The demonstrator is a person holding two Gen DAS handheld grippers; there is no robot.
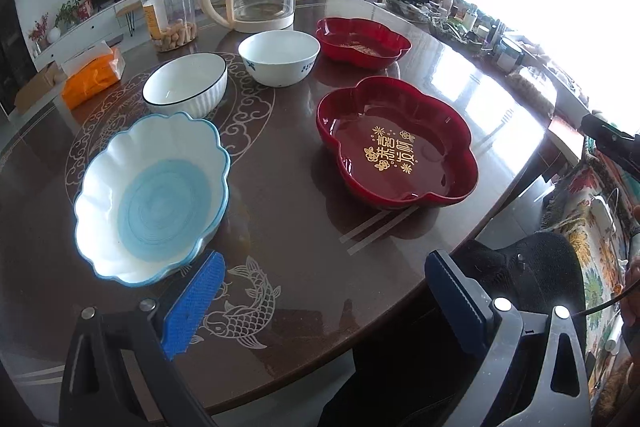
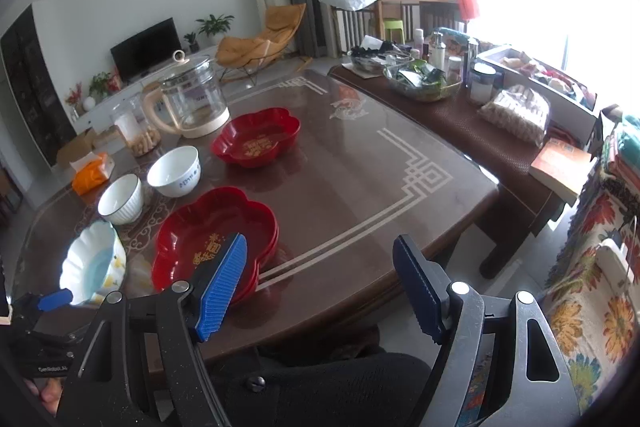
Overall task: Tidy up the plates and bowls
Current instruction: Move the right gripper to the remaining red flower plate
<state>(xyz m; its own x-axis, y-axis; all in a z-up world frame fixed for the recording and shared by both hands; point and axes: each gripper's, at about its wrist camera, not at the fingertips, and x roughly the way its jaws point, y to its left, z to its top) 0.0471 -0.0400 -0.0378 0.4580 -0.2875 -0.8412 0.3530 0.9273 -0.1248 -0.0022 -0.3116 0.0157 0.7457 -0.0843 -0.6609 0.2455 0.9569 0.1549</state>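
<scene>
Jaws of the left gripper (image 1: 324, 291) stand wide apart with nothing between them, hovering over the near edge of the desk (image 1: 304, 235). Its left pad sits just beside the near rim of the blue scalloped bowl (image 1: 154, 197), which lies up and to the left of the gripper; the near red flower-shaped plate (image 1: 396, 143) lies up and to the right, clearly farther off.

The right gripper (image 2: 320, 283) is likewise spread wide and empty. Its left pad overlaps that same near red plate (image 2: 212, 231) in the right wrist view, though I cannot tell whether it touches. The plate lies to the gripper's left and ahead.

So each hand has its own nearest piece: left for the blue bowl, right for the red plate. Beyond them, two white bowls (image 1: 186, 83) (image 1: 279, 57) sit in a row, and a second red plate (image 1: 362, 41) stands farther back, a likely stacking partner.
</scene>
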